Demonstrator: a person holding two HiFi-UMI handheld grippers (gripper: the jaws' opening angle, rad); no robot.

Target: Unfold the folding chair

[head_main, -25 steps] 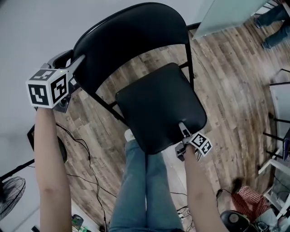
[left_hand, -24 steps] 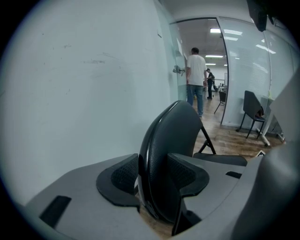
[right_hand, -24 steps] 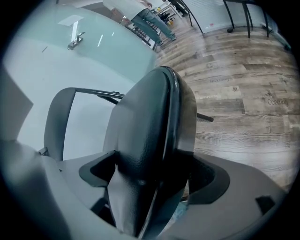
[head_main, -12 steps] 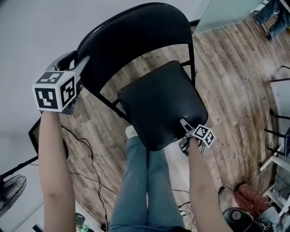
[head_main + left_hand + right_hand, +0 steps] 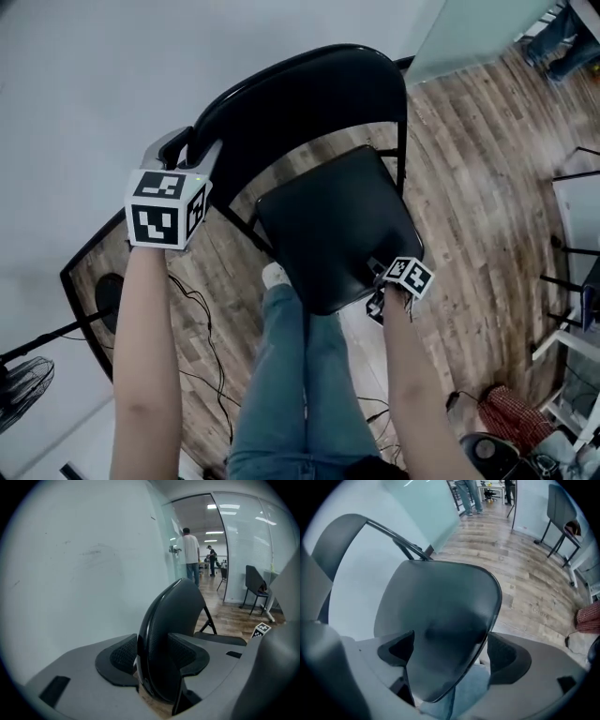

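Head view: we are seeing the folding chair point(image 5: 319, 84) nearly open, its seat point(image 5: 333, 230) swung clear of the backrest point(image 5: 281, 117). Since a second ago our right gripper point(image 5: 378, 270) has been rolling over the seat's front edge, while the left gripper point(image 5: 192, 148) is holding the backrest's rim.

Left gripper view: the fingers point(image 5: 122, 656) are pinching that rim.

Right gripper view: the fingers point(image 5: 506, 656) are standing spread, slightly wider than before. The seat's front corner is lying between them, seemingly unpressed. We are judging the unfolding almost done.
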